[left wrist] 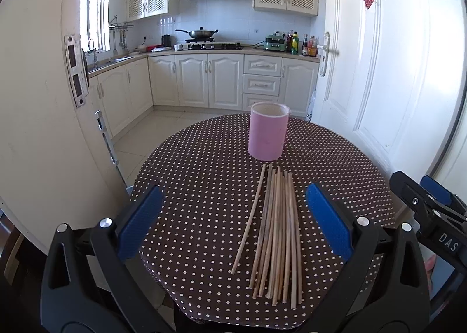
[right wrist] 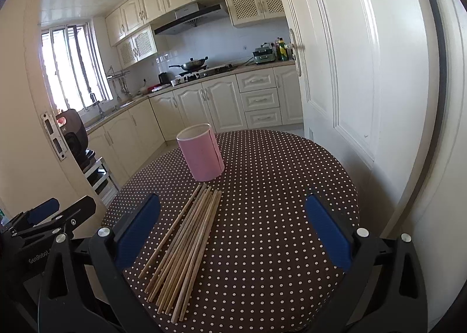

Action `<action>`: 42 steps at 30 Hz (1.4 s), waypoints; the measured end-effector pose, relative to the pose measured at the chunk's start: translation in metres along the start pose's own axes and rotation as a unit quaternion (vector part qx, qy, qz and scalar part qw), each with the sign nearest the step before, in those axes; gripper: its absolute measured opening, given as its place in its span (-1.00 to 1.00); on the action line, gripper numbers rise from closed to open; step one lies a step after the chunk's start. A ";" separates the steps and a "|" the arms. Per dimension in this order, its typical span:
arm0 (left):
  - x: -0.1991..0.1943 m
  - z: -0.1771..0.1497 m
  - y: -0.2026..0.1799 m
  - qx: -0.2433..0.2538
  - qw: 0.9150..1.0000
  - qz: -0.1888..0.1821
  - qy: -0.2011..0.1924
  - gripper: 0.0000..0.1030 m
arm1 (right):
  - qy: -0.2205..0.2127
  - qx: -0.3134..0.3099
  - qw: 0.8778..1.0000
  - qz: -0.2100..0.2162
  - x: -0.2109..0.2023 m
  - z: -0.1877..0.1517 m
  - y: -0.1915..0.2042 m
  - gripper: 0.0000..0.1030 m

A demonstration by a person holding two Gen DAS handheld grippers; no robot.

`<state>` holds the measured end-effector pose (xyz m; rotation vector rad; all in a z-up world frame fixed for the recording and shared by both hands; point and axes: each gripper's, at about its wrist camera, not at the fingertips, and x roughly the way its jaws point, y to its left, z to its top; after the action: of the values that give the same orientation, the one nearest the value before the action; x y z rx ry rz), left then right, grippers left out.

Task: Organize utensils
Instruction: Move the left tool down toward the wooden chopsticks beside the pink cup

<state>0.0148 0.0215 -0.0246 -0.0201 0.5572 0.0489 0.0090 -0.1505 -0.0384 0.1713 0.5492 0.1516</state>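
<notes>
Left tongs (left wrist: 233, 228) spread wide, gripping nothing, above the near edge of the polka-dot table (left wrist: 198, 175). Right tongs (right wrist: 232, 234) likewise spread and empty. Between the left pads, a loose bundle of wooden chopsticks (left wrist: 277, 234) flat on the cloth, one stick splayed aside. Just beyond their far tips, upright pink holder (left wrist: 268, 134), interior not visible. Farther back, kitchen cabinets (left wrist: 210, 79).

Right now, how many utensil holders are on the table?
1. The pink holder stands upright on the polka-dot table, just beyond the far ends of the chopsticks. Nothing visible suggests another.
</notes>
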 end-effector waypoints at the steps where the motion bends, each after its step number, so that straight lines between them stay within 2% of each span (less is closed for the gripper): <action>1: 0.004 -0.001 0.000 0.002 1.000 0.003 0.006 0.88 | 0.007 -0.002 1.000 -0.001 0.003 -0.001 0.001 0.87; 11: 0.040 -0.007 0.005 0.003 0.998 0.001 0.064 0.88 | 0.076 -0.011 0.997 -0.012 0.035 -0.006 0.000 0.87; 14: 0.053 -0.009 0.008 0.003 0.997 0.004 0.081 0.88 | 0.085 0.001 0.996 -0.006 0.044 -0.010 -0.001 0.87; 20: 0.084 -0.014 0.011 0.004 0.992 0.000 0.124 0.88 | 0.136 -0.011 0.990 -0.026 0.065 -0.012 -0.002 0.87; 29: 0.116 -0.019 0.010 0.008 0.987 -0.008 0.161 0.88 | 0.154 -0.009 0.988 -0.015 0.094 -0.012 0.008 0.87; 35: 0.133 -0.017 0.009 0.015 0.985 0.001 0.173 0.88 | 0.165 -0.014 0.986 -0.030 0.109 -0.015 0.011 0.87; 42: 0.157 -0.013 0.008 0.025 0.982 -0.006 0.189 0.88 | 0.179 -0.021 0.982 -0.056 0.125 -0.013 0.009 0.87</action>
<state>0.1409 0.0352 -0.1190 0.0178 0.9382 0.0195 0.1063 -0.1164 -0.1109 0.0707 0.9119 0.0834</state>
